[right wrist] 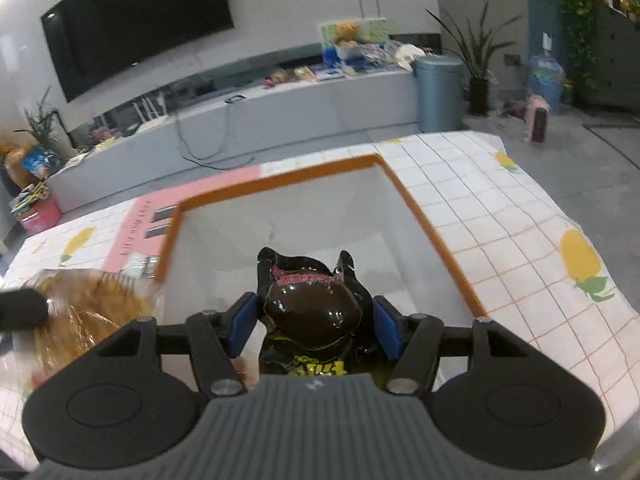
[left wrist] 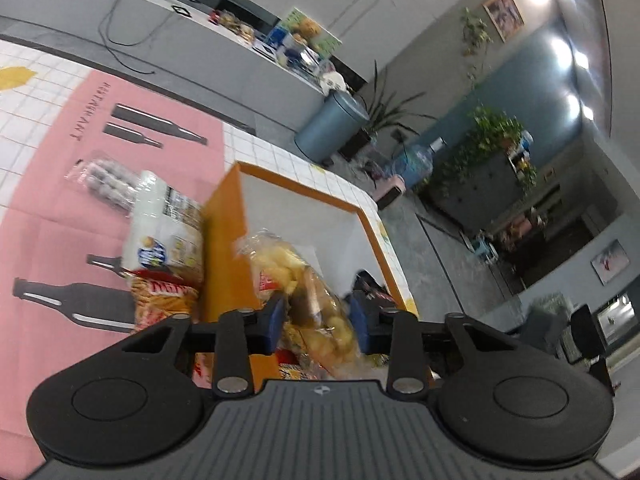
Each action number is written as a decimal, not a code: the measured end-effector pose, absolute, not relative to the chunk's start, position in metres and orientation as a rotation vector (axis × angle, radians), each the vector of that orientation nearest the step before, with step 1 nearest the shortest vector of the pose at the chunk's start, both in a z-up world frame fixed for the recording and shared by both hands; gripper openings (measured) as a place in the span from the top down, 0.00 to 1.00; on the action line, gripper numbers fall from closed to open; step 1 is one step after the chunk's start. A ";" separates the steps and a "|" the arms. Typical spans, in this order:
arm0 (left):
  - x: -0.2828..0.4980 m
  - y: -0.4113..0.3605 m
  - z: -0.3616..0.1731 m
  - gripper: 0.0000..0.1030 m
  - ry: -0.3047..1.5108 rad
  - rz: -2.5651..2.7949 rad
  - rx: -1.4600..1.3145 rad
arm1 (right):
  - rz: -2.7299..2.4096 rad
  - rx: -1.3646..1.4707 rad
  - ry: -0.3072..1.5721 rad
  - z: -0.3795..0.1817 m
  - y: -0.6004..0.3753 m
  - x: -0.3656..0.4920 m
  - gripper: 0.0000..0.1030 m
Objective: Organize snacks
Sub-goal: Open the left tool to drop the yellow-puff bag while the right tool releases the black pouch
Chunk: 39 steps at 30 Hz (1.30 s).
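My left gripper (left wrist: 318,318) is shut on a clear bag of yellow puffed snacks (left wrist: 308,288) and holds it over the near corner of an orange-rimmed white box (left wrist: 360,210). My right gripper (right wrist: 314,320) is shut on a shiny black snack bag (right wrist: 312,308) and holds it over the same box (right wrist: 420,216), whose white inside shows beyond it. The puffed snack bag also shows at the left of the right wrist view (right wrist: 92,308). On the pink mat left of the box lie a white packet (left wrist: 164,232), an orange-red packet (left wrist: 164,296) and a clear pack of dark rolls (left wrist: 100,178).
The table wears a white grid cloth (right wrist: 520,240) with yellow fruit prints and a pink bottle-print mat (left wrist: 100,128). Beyond the table stand a long grey bench (right wrist: 280,108), a blue bin (right wrist: 438,92), plants and a wall screen (right wrist: 136,20).
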<state>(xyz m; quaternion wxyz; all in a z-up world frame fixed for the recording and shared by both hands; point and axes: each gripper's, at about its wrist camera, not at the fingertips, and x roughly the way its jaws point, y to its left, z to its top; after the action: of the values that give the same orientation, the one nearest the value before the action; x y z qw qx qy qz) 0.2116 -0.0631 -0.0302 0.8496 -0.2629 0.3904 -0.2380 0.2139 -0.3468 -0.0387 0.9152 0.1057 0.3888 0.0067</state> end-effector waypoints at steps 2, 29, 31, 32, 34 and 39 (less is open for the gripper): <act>0.212 -0.070 -0.031 0.76 0.823 -0.504 -0.535 | 0.006 0.226 0.818 -0.044 -0.351 0.222 0.41; 0.166 -0.026 -0.005 0.48 0.722 -0.386 -0.349 | 0.055 0.220 0.861 -0.063 -0.322 0.259 0.41; 0.164 -0.018 -0.008 0.48 0.723 -0.370 -0.354 | 0.061 0.240 0.875 -0.065 -0.322 0.262 0.40; 0.162 -0.014 -0.010 0.48 0.723 -0.367 -0.357 | 0.064 0.256 0.871 -0.065 -0.324 0.262 0.40; 0.160 -0.007 -0.014 0.46 0.720 -0.363 -0.364 | 0.064 0.274 0.871 -0.066 -0.324 0.263 0.40; 0.155 0.008 -0.031 0.46 0.712 -0.324 -0.377 | 0.039 0.309 0.878 -0.071 -0.322 0.264 0.39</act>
<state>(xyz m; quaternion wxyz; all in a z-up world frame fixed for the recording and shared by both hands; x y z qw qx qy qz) 0.1550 0.0076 -0.0310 0.9072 -0.1826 0.3449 -0.1569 0.2637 -0.3222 -0.0707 0.8936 0.1490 0.4231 0.0190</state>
